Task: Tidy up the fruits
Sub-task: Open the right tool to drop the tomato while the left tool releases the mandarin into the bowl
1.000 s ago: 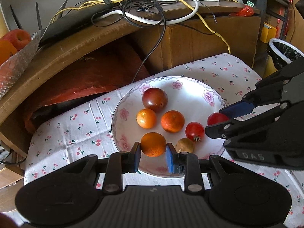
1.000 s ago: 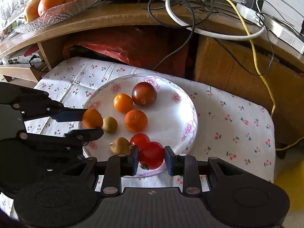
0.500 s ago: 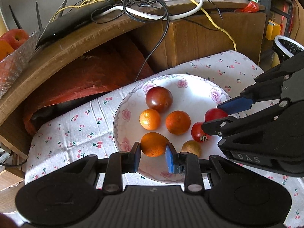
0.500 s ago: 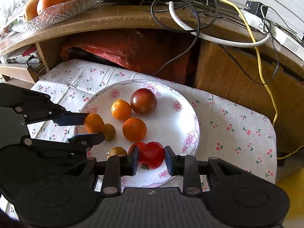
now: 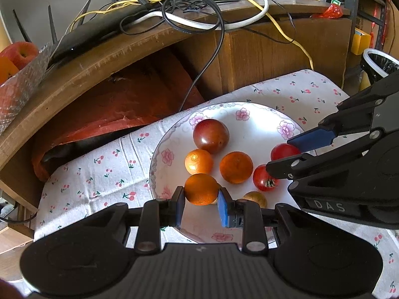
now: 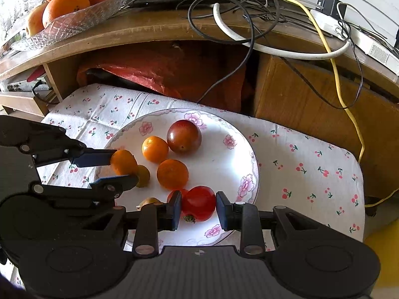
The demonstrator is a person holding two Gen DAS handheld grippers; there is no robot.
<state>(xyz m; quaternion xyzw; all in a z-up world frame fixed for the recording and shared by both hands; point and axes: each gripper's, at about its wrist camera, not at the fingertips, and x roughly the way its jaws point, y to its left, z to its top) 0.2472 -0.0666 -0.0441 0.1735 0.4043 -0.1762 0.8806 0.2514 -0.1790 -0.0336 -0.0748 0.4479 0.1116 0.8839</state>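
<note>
A white flowered plate [image 5: 259,124] [image 6: 224,164] on a cherry-print cloth holds several fruits. Among them are a dark red round fruit [image 5: 210,135] [image 6: 184,136], two small oranges [image 5: 198,161] [image 5: 235,167], a red tomato [image 5: 264,178] and a small brownish fruit [image 5: 254,198]. My left gripper [image 5: 201,204] [image 6: 122,167] is shut on a third orange [image 5: 201,192] [image 6: 123,162] just above the plate's near left part. My right gripper [image 6: 198,210] [image 5: 279,154] is shut on another red tomato [image 6: 198,206] [image 5: 284,150] over the plate's front right.
A wooden desk [image 5: 99,67] with tangled cables and a black router overhangs the cloth at the back. A glass bowl [image 6: 74,22] of oranges and an apple stands on it at the left. A red bag [image 6: 162,74] lies under the desk. A lined bin [image 5: 379,62] stands far right.
Both grippers have risen a little above the plate, each still holding its fruit. The orange now hangs over a small brownish fruit, and the held tomato covers more of the other tomato.
</note>
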